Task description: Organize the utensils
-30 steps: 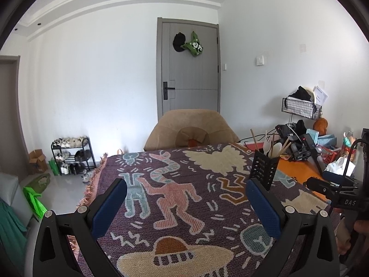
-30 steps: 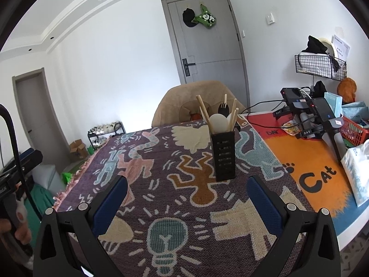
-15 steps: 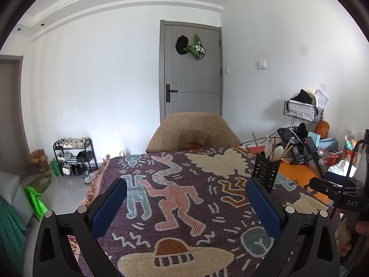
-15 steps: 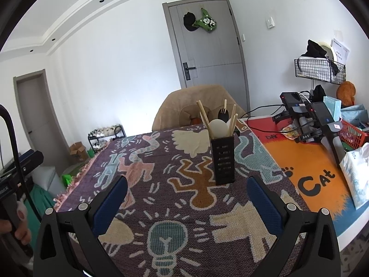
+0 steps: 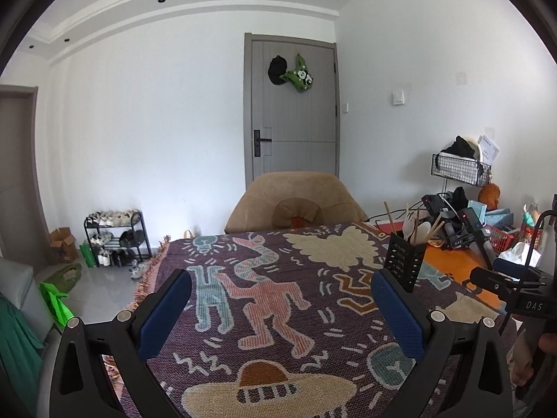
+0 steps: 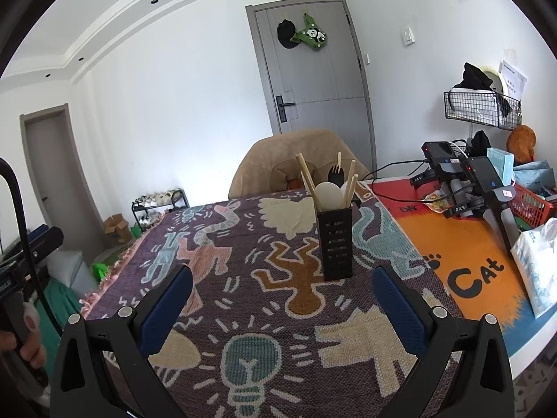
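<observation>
The holder (image 6: 335,244), a black slotted box, stands upright on the patterned cloth (image 6: 243,244), toward its far right part. In it stand wooden chopsticks (image 6: 308,181), a pale spoon (image 6: 329,195) and a black fork (image 6: 336,174). The right gripper (image 6: 282,299) hovers over the cloth's near part, jaws spread wide with nothing between them, holder well ahead. The left gripper (image 5: 280,303) is likewise released and bare; in its view the holder (image 5: 403,261) sits just beyond its right finger (image 5: 397,313).

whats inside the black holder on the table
The black holder holds wooden chopsticks, a pale spoon and a black fork; their lower ends are hidden by its walls.
</observation>
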`<state>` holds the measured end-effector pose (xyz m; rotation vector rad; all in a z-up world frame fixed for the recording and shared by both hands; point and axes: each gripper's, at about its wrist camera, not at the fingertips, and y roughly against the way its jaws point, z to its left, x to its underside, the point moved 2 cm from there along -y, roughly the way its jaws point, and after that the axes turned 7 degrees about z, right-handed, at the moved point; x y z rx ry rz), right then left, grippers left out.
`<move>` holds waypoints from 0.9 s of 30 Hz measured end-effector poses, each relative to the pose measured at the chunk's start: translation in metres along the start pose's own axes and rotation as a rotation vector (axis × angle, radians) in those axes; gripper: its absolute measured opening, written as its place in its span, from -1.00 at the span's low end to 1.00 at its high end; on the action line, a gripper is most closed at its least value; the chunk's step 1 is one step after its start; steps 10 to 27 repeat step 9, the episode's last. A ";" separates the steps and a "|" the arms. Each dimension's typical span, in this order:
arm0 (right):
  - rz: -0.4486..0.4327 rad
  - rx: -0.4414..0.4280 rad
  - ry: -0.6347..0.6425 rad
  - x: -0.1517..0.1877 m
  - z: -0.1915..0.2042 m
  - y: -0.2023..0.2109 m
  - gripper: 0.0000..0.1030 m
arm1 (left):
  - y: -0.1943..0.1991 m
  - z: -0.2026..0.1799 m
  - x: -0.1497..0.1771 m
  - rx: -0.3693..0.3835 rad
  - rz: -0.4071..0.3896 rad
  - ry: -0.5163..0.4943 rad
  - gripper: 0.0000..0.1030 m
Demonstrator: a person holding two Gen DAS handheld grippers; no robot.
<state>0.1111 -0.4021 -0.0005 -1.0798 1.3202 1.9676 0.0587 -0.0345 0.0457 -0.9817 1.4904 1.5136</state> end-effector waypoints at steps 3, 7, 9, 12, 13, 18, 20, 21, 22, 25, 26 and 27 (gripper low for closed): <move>0.002 0.000 0.001 0.000 0.000 -0.001 1.00 | 0.002 -0.001 0.000 -0.012 -0.010 -0.005 0.99; -0.001 0.000 0.002 0.000 0.001 0.000 1.00 | 0.003 -0.001 -0.001 -0.007 -0.009 -0.010 0.99; -0.003 0.000 0.004 0.000 0.001 0.000 1.00 | 0.003 -0.001 -0.001 -0.010 -0.007 -0.013 0.99; -0.003 0.000 0.004 0.000 0.001 0.000 1.00 | 0.003 -0.001 -0.001 -0.010 -0.007 -0.013 0.99; -0.003 0.000 0.004 0.000 0.001 0.000 1.00 | 0.003 -0.001 -0.001 -0.010 -0.007 -0.013 0.99; -0.003 0.000 0.004 0.000 0.001 0.000 1.00 | 0.003 -0.001 -0.001 -0.010 -0.007 -0.013 0.99; -0.003 0.000 0.004 0.000 0.001 0.000 1.00 | 0.003 -0.001 -0.001 -0.010 -0.007 -0.013 0.99; -0.003 0.000 0.004 0.000 0.001 0.000 1.00 | 0.003 -0.001 -0.001 -0.010 -0.007 -0.013 0.99; -0.003 0.000 0.004 0.000 0.001 0.000 1.00 | 0.003 -0.001 -0.001 -0.010 -0.007 -0.013 0.99; -0.003 0.000 0.004 0.000 0.001 0.000 1.00 | 0.003 -0.001 -0.001 -0.010 -0.007 -0.013 0.99; -0.003 0.000 0.004 0.000 0.001 0.000 1.00 | 0.003 -0.001 -0.001 -0.010 -0.007 -0.013 0.99; -0.003 0.000 0.004 0.000 0.001 0.000 1.00 | 0.003 -0.001 -0.001 -0.010 -0.007 -0.013 0.99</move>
